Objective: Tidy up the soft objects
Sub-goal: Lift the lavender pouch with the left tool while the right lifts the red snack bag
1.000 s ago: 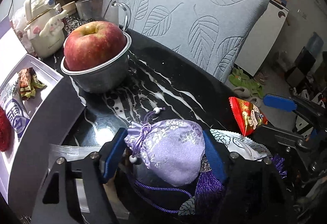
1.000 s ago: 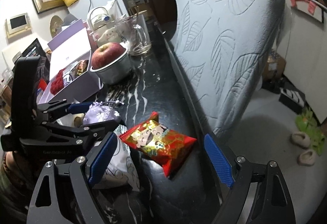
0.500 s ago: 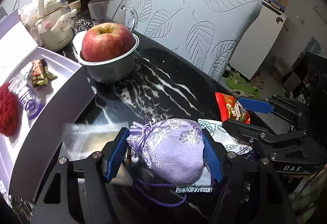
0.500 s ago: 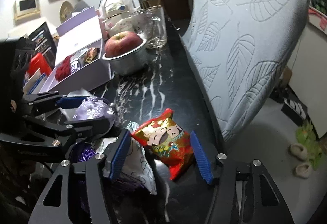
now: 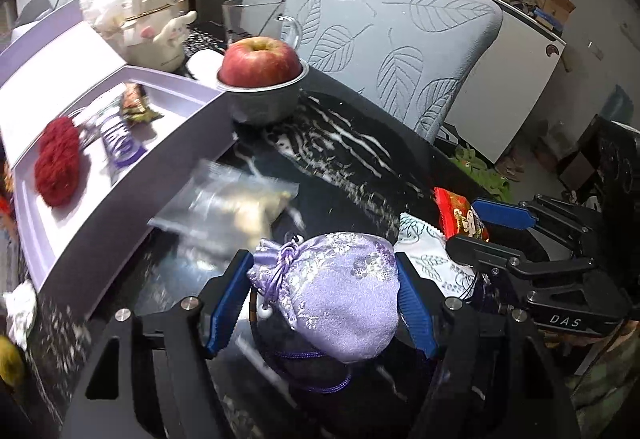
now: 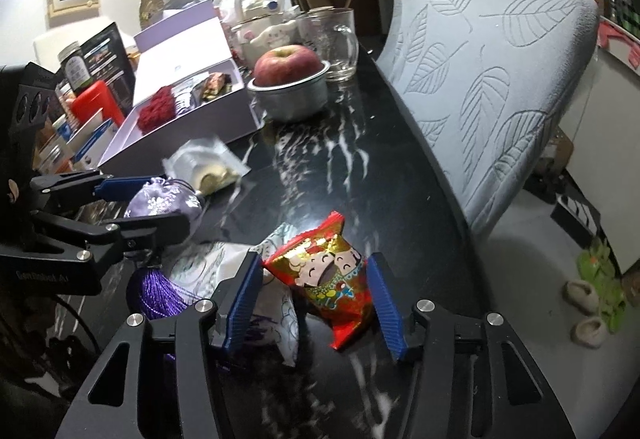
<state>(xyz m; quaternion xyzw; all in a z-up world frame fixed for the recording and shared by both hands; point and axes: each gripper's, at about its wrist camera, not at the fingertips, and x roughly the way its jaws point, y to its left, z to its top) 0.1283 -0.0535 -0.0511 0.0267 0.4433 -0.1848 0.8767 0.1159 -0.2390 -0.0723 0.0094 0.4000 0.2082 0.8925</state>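
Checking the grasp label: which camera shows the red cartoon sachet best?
The right wrist view: the red cartoon sachet fills the middle, print facing the camera, between the closing right tongs. The left wrist view catches only a sliver of it at the edge, partly hidden by those tongs.

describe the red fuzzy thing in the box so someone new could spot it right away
Start at the open lavender gift box on the black marble table, left of the metal bowl holding the apple. Inside, at the end farthest from the bowl, lies the dark red fuzzy pom-pom, the only shaggy item beside flat wrapped packets.
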